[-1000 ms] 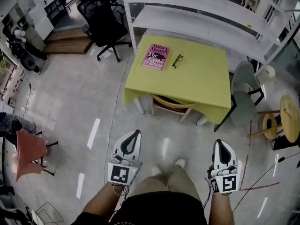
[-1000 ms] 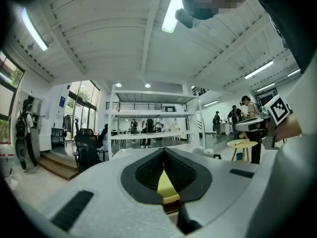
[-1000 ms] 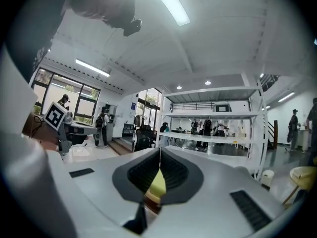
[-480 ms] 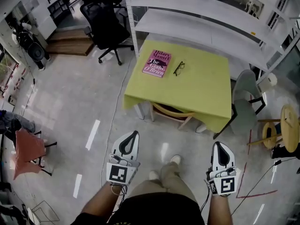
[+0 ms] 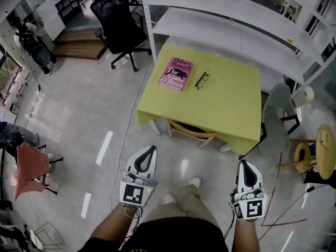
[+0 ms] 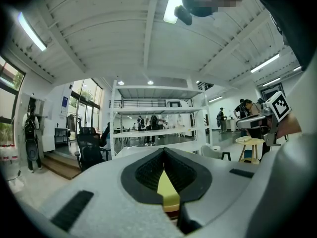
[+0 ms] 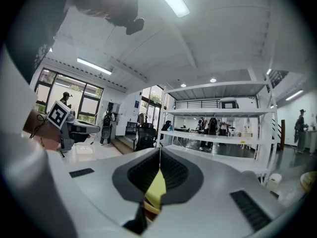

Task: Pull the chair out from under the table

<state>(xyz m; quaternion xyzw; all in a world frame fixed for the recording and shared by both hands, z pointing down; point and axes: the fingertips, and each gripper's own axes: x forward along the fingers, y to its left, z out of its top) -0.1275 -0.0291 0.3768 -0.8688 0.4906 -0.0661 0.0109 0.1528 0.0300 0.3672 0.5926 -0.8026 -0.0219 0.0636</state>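
Observation:
A wooden chair (image 5: 193, 133) is tucked under the table with the yellow-green cloth (image 5: 226, 106); only its curved backrest shows at the table's near edge. My left gripper (image 5: 147, 155) and right gripper (image 5: 247, 168) are held side by side in front of the person's body, both pointing toward the table and still well short of it. Both are shut with nothing between the jaws. In the left gripper view the yellow table (image 6: 166, 189) shows through the slit between the closed jaws, and in the right gripper view the table (image 7: 156, 189) shows the same way.
A pink book (image 5: 176, 73) and black glasses (image 5: 201, 80) lie on the table. White metal shelving (image 5: 236, 20) stands behind it. A grey chair (image 5: 277, 117) is at the table's right, wooden stools (image 5: 315, 154) further right, a black office chair (image 5: 116, 28) at back left, a red chair (image 5: 29, 169) at left.
The person has stepped forward, and both shut grippers have moved with them toward the table. The table and chair sit slightly closer in the head view.

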